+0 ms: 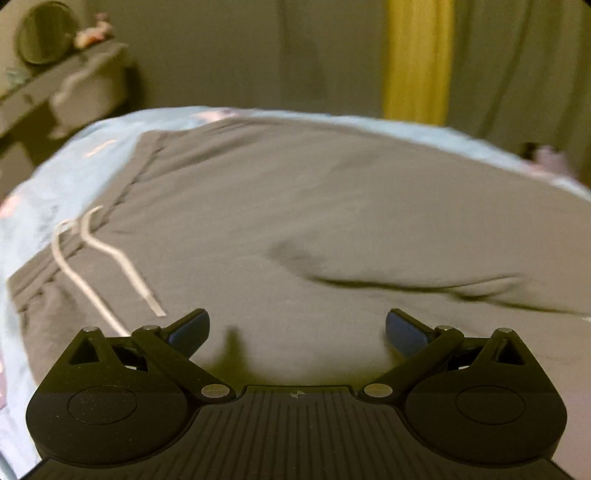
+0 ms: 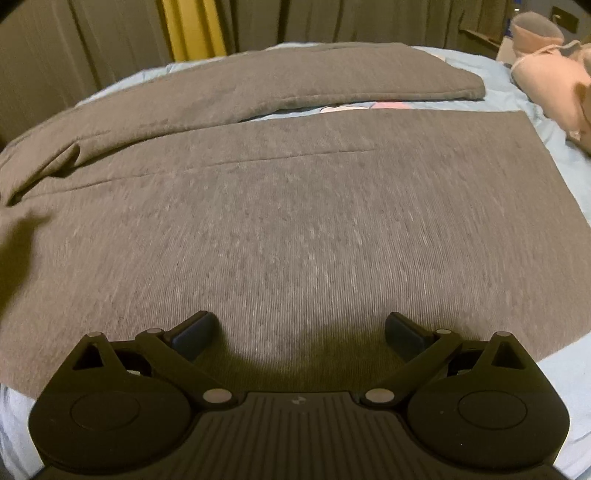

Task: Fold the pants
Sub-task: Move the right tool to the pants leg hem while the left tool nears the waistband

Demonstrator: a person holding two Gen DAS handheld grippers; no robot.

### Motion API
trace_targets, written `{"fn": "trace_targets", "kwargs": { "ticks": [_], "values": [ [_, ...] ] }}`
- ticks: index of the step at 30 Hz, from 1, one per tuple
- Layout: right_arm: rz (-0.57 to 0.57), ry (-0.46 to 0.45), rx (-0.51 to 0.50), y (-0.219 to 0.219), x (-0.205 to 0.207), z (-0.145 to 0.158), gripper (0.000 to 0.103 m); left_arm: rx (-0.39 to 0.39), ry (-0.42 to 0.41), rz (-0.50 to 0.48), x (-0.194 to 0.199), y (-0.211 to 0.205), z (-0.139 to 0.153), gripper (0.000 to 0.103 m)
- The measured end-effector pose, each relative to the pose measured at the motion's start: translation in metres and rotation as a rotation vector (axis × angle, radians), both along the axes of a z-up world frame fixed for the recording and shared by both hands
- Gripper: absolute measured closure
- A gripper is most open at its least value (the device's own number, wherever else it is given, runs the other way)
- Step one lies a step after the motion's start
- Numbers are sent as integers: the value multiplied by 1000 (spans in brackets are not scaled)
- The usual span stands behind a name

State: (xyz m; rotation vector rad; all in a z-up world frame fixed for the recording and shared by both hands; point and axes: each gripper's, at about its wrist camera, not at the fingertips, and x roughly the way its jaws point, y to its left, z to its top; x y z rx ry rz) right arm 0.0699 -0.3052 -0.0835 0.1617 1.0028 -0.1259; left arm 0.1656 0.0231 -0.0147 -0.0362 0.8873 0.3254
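Grey pants (image 1: 295, 206) lie spread flat on a light blue bed sheet (image 1: 48, 192). In the left wrist view the waistband is at the left, with a white drawstring (image 1: 110, 266) lying across the fabric. In the right wrist view the near leg (image 2: 314, 229) lies flat and the far leg (image 2: 314, 77) angles away behind it, with sheet showing between them. My left gripper (image 1: 297, 328) is open and empty just above the hip area. My right gripper (image 2: 299, 332) is open and empty above the near leg.
A shelf with a round mirror (image 1: 44, 33) and small items stands at the far left. Curtains and a yellow strip (image 1: 417, 59) hang behind the bed. A pink plush toy (image 2: 554, 81) lies on the bed at the far right.
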Motion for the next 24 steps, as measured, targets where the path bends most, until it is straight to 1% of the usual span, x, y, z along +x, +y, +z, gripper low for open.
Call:
{"fn": "trace_targets", "kwargs": {
  "ticks": [1,2,4,5,6,8,10,13,15,17,18,19,20,22,24],
  "values": [
    [-3,20,1,-2,7,5,4,30,-3,20,2,4,-8,0],
    [-32,4,3,-8,17,15,4,58,-5,49,7,11,-15,0],
    [-88,-87,25,-22,36,35,4,53,-17,83,15,23,-20,0],
    [-118,-135,44,-32,55,48,4,34,-33,104,18,30,-22,0],
    [-137,-150,54,-38,74,56,4,20,-49,120,20,35,-24,0],
    [-177,-170,71,-51,125,68,4,11,-82,149,22,43,-30,0],
    [-216,-171,83,-62,174,73,4,-8,-83,155,24,47,-39,0],
    [-299,-155,124,-79,255,71,4,-10,-131,148,21,47,-45,0],
    [-338,-153,122,-85,298,66,6,2,-161,146,20,45,-48,0],
    [-379,-131,95,-91,341,55,23,21,-184,149,18,41,-51,0],
    [-412,-115,107,-94,360,47,27,31,-196,147,16,39,-52,0],
    [-447,-99,131,-99,376,39,32,40,-202,145,16,38,-53,0],
    [-472,-96,146,-103,387,33,34,47,-210,143,16,37,-54,0],
    [-528,-104,124,-110,404,24,34,41,-228,149,15,39,-55,0],
    [-576,-138,118,-119,414,19,34,50,-241,150,14,37,-57,0]
  ]
}}
